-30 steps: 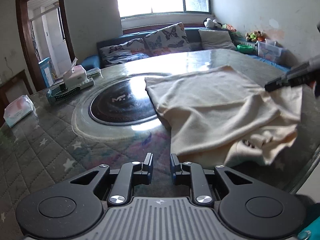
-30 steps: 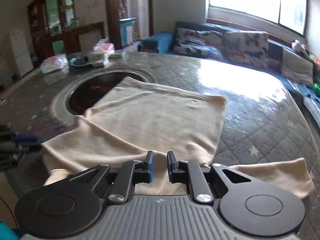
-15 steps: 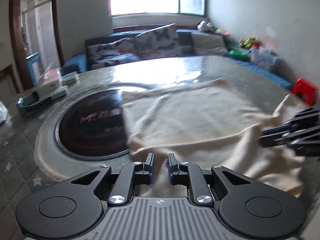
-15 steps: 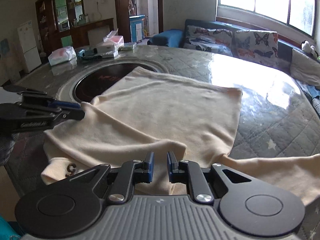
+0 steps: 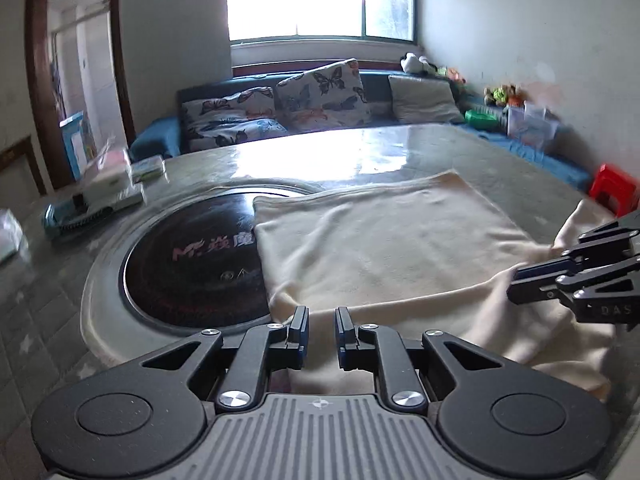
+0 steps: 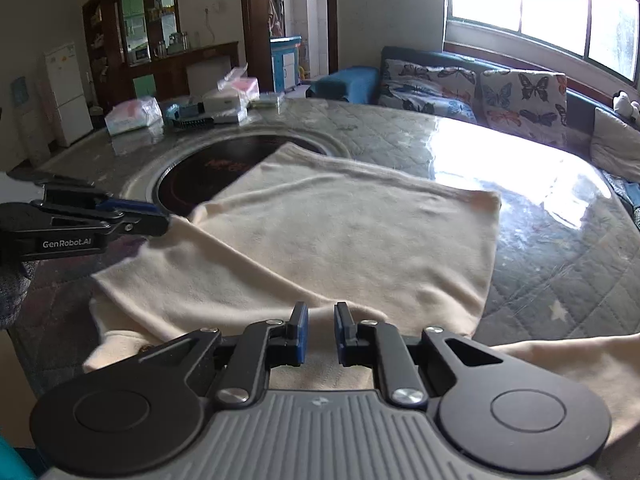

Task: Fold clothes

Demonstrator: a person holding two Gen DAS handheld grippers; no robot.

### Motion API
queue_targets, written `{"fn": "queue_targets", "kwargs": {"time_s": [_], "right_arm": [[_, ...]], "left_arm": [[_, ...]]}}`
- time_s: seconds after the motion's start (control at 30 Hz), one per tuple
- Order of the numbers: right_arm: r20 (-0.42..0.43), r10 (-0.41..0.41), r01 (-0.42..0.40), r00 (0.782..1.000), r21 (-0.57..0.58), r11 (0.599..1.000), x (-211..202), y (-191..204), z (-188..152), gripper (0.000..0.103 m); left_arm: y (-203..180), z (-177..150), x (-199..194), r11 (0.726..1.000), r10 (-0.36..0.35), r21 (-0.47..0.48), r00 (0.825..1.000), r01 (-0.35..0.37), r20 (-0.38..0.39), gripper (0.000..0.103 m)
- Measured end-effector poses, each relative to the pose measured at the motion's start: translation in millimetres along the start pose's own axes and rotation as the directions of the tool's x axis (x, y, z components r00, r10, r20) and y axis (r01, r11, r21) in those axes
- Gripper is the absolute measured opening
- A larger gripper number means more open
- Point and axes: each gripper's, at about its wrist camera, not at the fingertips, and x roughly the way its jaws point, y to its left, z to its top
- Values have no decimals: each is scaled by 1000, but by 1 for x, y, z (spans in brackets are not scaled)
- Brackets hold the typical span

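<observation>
A cream garment [image 5: 392, 248] lies spread on the round table, partly over the dark centre disc; it also shows in the right wrist view [image 6: 352, 240]. My left gripper [image 5: 322, 334] is open with a narrow gap, just above the garment's near left edge, nothing between the pads. In the right wrist view it [image 6: 160, 218] sits at the garment's left edge. My right gripper [image 6: 320, 332] is open with a narrow gap over the near fold of the cloth. In the left wrist view it [image 5: 516, 284] touches the garment's right side.
A dark round disc [image 5: 192, 264] is set in the table [image 6: 560, 264]. Tissue packs and boxes [image 6: 192, 108] stand at the far left edge. A sofa with butterfly cushions [image 5: 304, 96] lies beyond, and a red stool [image 5: 612, 192] to the right.
Both grippers moved forward and inward over the garment. The left one went from the bare table to the cloth's left edge. The cloth's near part now lies flatter.
</observation>
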Motion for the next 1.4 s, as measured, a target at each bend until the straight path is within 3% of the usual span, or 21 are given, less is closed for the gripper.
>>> {"fn": "queue_targets", "kwargs": {"time_s": [0.07,0.33,0.63,0.87,1.1,1.3,1.4], "right_arm": [[-19,-6,6,1000,2,1000,3,-1,-4,13],[12,-3,3,1000,-9,1000,-13,-1,-7,13],[6,48,-47,999,-97,994,6,28,3,13],[-34,5,-8,999,-83,997,-10,14,-21,16],[0,5,-5,1000,-50,999,-33,4,-28,16],[67,-149,140,987,123,982,-63,-48,-35,19],[46,-282,263,958,248,932,-70,-93,-50,22]], "left_arm": [[4,-1,11,1000,27,-7,999,-27,-36,18],[1,0,7,999,35,17,999,-34,-29,18],[-13,3,10,997,16,74,1000,-15,-13,18],[-12,0,17,993,71,100,997,-69,-17,18],[-17,6,10,993,72,96,997,-70,-16,18],[-34,13,-5,996,-12,93,1000,11,0,19],[-48,14,-10,993,-56,107,998,55,7,33]]}}
